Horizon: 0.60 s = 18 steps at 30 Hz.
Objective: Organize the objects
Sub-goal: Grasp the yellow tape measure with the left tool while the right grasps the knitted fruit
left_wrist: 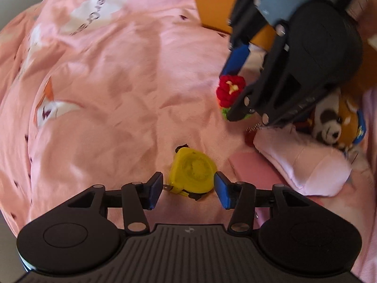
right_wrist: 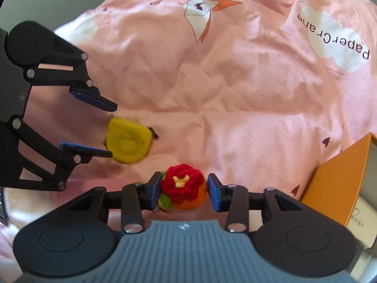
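A yellow tape measure [left_wrist: 192, 169] lies on the pink bedsheet [left_wrist: 113, 89], between the open fingers of my left gripper [left_wrist: 188, 189]; the pads stand beside it, apart from its sides. It also shows in the right wrist view [right_wrist: 128, 142], with the left gripper [right_wrist: 104, 128] around it. A red crocheted flower [right_wrist: 182, 186] on an orange and green base sits between the open fingers of my right gripper [right_wrist: 184, 192]; the left pad touches it. In the left wrist view the flower [left_wrist: 231, 89] shows between the right gripper's fingers [left_wrist: 235, 59].
An orange box [left_wrist: 214, 0] stands at the back; it also shows at the right of the right wrist view [right_wrist: 339, 184]. A pink sock [left_wrist: 304, 162], a panda plush [left_wrist: 329, 122] and a red keychain [left_wrist: 249, 135] lie at the right.
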Motion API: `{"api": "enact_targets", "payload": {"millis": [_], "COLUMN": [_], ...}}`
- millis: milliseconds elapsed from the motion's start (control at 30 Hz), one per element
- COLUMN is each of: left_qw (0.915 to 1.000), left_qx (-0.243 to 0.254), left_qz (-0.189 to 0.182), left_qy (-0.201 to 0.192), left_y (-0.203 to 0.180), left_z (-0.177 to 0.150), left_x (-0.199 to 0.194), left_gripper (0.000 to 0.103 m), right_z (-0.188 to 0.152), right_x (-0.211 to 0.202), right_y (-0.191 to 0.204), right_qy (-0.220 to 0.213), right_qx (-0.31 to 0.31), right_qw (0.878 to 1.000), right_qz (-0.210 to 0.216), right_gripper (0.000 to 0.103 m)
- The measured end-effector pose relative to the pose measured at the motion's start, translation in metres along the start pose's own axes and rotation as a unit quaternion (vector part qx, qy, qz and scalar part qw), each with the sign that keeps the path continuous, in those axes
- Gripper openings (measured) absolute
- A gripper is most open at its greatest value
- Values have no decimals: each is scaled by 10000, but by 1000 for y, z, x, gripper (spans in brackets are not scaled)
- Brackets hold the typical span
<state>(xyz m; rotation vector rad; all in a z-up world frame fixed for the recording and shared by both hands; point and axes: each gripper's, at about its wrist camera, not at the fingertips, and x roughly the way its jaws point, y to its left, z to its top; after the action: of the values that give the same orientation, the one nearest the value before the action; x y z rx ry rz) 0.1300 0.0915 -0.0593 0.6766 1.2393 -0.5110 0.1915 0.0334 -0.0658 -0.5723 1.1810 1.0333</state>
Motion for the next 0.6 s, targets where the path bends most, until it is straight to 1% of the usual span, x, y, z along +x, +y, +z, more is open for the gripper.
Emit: {"api": "enact_targets", "payload": {"millis": [67, 133, 200, 300, 367, 467, 600], "left_qw": [9995, 9991, 9984, 9958, 9943, 9931, 9942], "left_qx": [295, 399, 540, 876, 968, 1033, 953], "left_qz": [101, 58, 9, 85, 136, 161, 232], "left_qy": [67, 154, 183, 268, 420, 531, 450], "left_y": [-7, -10, -12, -19, -20, -22, -23], "left_z": [2, 5, 8, 11, 13, 15, 14], "left_x": [6, 13, 17, 20, 25, 29, 28], "left_gripper": [62, 62, 65, 65, 64, 58, 58], "right_z": [-1, -2, -2, -4, -4, -7, -10], "right_x": [7, 14, 16, 15, 13, 11, 14], "right_y": [-5, -10, -13, -16, -16, -13, -12], "right_qy": [100, 162, 185, 180, 185, 211, 205], "right_qx": [29, 106, 184, 200, 157, 75, 47], "right_qw": [9999, 9998, 9996, 9995, 9995, 9995, 9995], "right_qz": [16, 56, 124, 186, 201, 215, 225], "right_gripper": [44, 44, 45, 45, 46, 46, 47]}}
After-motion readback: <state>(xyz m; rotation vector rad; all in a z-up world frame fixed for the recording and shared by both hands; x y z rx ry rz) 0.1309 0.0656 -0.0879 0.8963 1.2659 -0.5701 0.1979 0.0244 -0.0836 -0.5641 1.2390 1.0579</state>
